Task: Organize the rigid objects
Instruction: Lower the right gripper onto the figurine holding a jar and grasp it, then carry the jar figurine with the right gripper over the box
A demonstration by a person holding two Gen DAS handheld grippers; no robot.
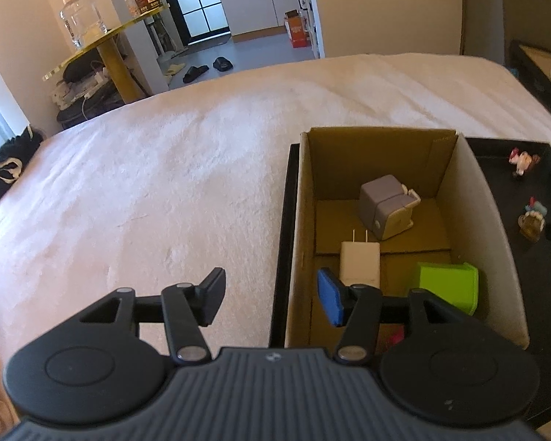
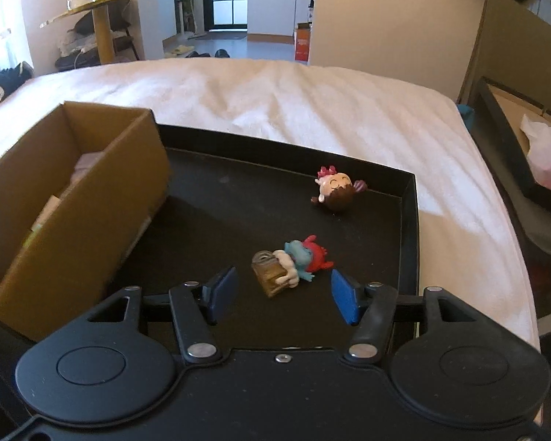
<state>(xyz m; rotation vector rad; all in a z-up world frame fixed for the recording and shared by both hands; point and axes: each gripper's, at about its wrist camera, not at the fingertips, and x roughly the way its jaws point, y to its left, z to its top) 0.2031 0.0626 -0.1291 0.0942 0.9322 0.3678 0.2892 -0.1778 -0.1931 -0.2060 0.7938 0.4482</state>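
A cardboard box (image 1: 474,198) stands in a black tray (image 2: 409,198) on a bed. In the box lie a white charger (image 1: 360,262), a grey cube toy (image 1: 385,207) and a green block (image 1: 448,286). My left gripper (image 1: 272,297) is open and empty, straddling the box's left wall. On the tray floor lie a teal and red figurine with a brown jar (image 2: 290,266) and a brown-haired doll figurine (image 2: 336,189). My right gripper (image 2: 283,299) is open and empty, just in front of the teal figurine.
The bed cover (image 1: 147,191) spreads left of and beyond the tray. The box also shows in the right wrist view (image 2: 73,198), left of the gripper. A second black tray with cardboard (image 2: 521,147) sits off the bed at right. A side table with a glass jar (image 1: 82,18) stands behind.
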